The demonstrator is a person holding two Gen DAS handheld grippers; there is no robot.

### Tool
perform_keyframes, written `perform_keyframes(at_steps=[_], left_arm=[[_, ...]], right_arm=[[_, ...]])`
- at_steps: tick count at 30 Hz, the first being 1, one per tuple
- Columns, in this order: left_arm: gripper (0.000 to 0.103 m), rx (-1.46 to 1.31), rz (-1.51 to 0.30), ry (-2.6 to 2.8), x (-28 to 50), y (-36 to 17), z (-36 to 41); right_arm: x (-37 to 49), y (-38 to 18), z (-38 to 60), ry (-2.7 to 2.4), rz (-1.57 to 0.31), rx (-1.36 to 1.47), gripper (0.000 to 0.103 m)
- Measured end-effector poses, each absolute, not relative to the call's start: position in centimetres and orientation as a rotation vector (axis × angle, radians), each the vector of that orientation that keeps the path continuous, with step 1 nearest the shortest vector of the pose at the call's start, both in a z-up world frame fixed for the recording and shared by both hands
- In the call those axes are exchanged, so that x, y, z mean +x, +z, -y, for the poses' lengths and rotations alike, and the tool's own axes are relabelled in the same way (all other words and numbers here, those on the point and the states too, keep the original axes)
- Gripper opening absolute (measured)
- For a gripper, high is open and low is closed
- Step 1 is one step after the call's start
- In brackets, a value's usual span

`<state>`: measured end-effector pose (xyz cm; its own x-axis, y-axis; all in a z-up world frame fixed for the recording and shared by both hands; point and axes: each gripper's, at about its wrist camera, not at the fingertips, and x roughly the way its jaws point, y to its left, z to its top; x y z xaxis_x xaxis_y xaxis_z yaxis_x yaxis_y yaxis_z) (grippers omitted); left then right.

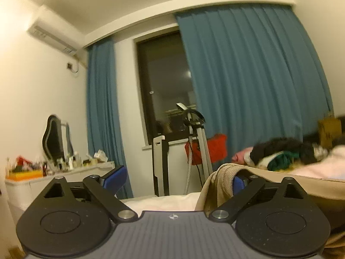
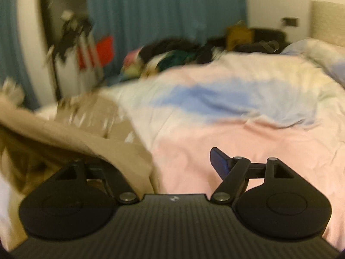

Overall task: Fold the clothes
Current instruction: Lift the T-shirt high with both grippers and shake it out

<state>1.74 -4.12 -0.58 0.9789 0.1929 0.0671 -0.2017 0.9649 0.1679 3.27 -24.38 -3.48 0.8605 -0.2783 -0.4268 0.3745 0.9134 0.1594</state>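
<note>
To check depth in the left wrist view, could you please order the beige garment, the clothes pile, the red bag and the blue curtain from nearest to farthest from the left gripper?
1. Beige garment: draped over the right finger of the left gripper.
2. Clothes pile: right, on the bed.
3. Red bag: centre-right, behind the stand.
4. Blue curtain: back wall.

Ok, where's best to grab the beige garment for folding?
Judging by the drape, grip the beige garment at its ribbed edge, where it bunches over the left gripper's right finger; come from the left, jaws wide, so both pads close across that thick hem.
</note>
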Motion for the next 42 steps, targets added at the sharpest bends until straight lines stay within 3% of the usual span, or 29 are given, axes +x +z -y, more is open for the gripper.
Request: perform_keyframes(at_steps=[8,23,29,35,42], left_arm=[[0.1,0.039,0.14,0.266,-1.9,5.4,2.0],[0.103,-0.085,0.566,0.307,-10.4,32.7,-2.6],[0.103,-0.107,0.486,0.24,-9.2,37.6,-3.6],[0.103,-0.128,0.316,0.164,-4.5,39.0,-4.2],[0.103,-0.13,0.096,0.148,10.2,30.8,-4.7]], right_arm=[[2.5,3.7,24.4,-0.354,-0.149,0.203,0.082],[-2.7,34.2,25.8,0.063,0.195,0.181,0.082],[-5.8,42.6,24.8,0.052,0.23,0.03,0.082],[-3.5,43.5,25.6,0.052,0.15,0.002,0.085],[8.7,34.9,27.0,0.008,-0.057,0.014,0.085]])
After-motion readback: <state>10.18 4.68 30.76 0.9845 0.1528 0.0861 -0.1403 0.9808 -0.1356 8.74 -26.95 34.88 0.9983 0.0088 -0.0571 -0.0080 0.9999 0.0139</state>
